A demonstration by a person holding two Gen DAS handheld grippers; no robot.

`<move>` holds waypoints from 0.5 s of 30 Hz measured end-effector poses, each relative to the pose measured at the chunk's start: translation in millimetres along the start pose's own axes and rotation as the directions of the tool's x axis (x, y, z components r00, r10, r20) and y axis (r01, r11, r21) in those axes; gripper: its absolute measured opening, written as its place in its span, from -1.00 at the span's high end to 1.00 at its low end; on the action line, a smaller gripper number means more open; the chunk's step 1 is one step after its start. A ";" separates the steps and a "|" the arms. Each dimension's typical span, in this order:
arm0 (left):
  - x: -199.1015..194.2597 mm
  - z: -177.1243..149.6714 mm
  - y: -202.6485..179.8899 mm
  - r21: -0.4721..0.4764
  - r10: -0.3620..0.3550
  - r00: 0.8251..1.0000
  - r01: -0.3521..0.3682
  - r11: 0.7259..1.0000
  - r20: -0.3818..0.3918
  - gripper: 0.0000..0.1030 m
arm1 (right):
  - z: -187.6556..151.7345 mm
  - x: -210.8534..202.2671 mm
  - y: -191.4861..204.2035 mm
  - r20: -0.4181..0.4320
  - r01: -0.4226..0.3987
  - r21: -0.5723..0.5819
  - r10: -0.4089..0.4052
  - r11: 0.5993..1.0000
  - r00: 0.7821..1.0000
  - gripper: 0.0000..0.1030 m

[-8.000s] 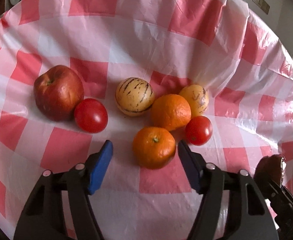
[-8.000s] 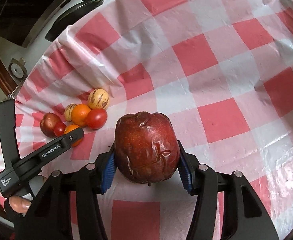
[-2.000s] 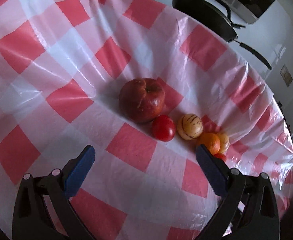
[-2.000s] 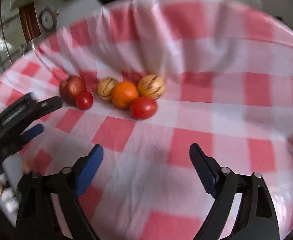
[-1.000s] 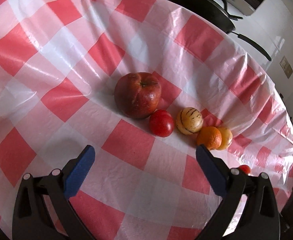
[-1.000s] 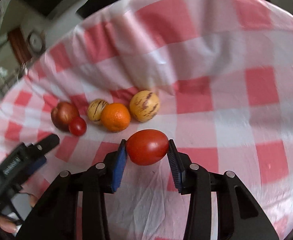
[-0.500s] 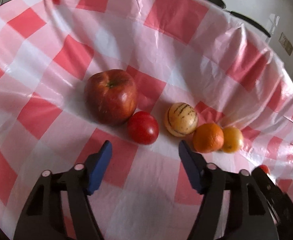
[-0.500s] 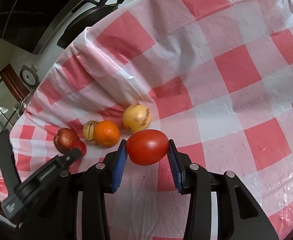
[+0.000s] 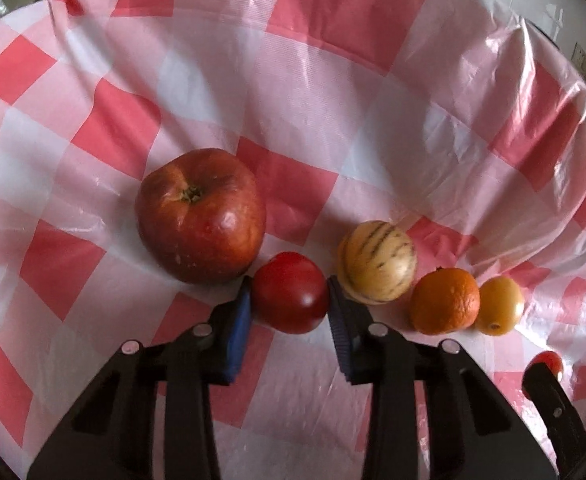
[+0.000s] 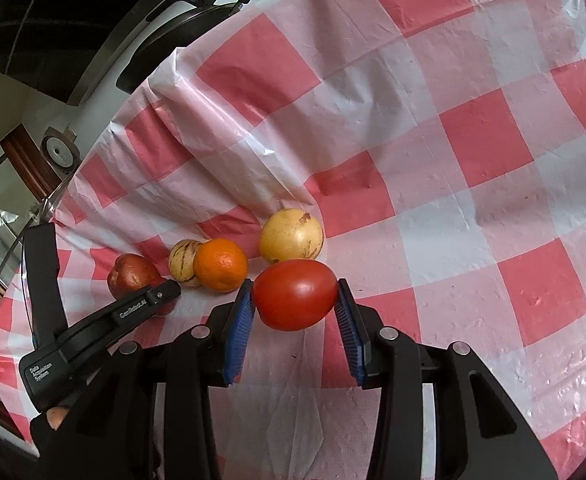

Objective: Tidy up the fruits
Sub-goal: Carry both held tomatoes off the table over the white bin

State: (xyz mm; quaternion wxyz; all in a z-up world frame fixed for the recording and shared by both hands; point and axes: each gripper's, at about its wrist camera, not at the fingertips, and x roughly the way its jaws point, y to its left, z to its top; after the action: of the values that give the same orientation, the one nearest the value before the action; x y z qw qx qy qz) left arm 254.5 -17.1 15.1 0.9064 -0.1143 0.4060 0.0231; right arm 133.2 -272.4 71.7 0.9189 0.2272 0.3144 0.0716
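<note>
In the left wrist view my left gripper is shut on a red tomato that rests on the checked cloth, between a red apple and a striped pale melon. An orange and a yellow fruit continue the row to the right. In the right wrist view my right gripper is shut on a second red tomato, held just in front of the row: apple, striped melon, orange, yellow fruit. The left gripper shows there beside the apple.
A red and white checked plastic cloth covers the table and rises in folds behind the fruit. A dark pan sits beyond the cloth's far edge. The right gripper's tip and its tomato show at the lower right of the left wrist view.
My left gripper has moved forward and shut on the tomato next to the apple. My right gripper still holds its tomato and has come a little closer to the fruit row.
</note>
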 end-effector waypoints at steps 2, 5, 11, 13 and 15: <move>-7.9 -2.7 3.8 -0.005 -0.011 1.000 0.011 1.000 0.021 0.30 | -0.4 -0.8 -0.9 0.002 -0.009 0.003 0.009 1.000 1.000 0.21; -22.1 -10.3 11.8 -0.006 -0.006 0.999 0.006 1.000 0.052 0.30 | -1.3 -2.1 -2.7 0.001 -0.017 0.005 0.017 1.000 1.000 0.21; -49.6 -28.1 21.3 -0.019 -0.019 0.996 0.021 1.000 0.087 0.30 | -1.1 -2.7 -5.5 0.000 -0.028 0.006 0.028 1.000 1.000 0.21; -58.5 -38.3 26.5 -0.023 -0.023 0.996 0.025 0.999 0.081 0.30 | -1.0 -2.7 -5.9 0.000 -0.031 0.005 0.031 1.000 1.000 0.21; -63.7 -45.9 30.0 -0.019 -0.019 0.997 0.020 1.000 0.075 0.30 | -1.3 -3.3 -6.1 0.002 -0.032 0.005 0.032 0.999 0.999 0.21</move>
State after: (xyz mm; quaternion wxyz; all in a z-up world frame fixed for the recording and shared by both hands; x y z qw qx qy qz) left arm 174.3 4.9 27.1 0.9201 -0.1261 0.3702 0.0225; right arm 129.7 -278.3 69.8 0.9174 0.2344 0.3100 0.0855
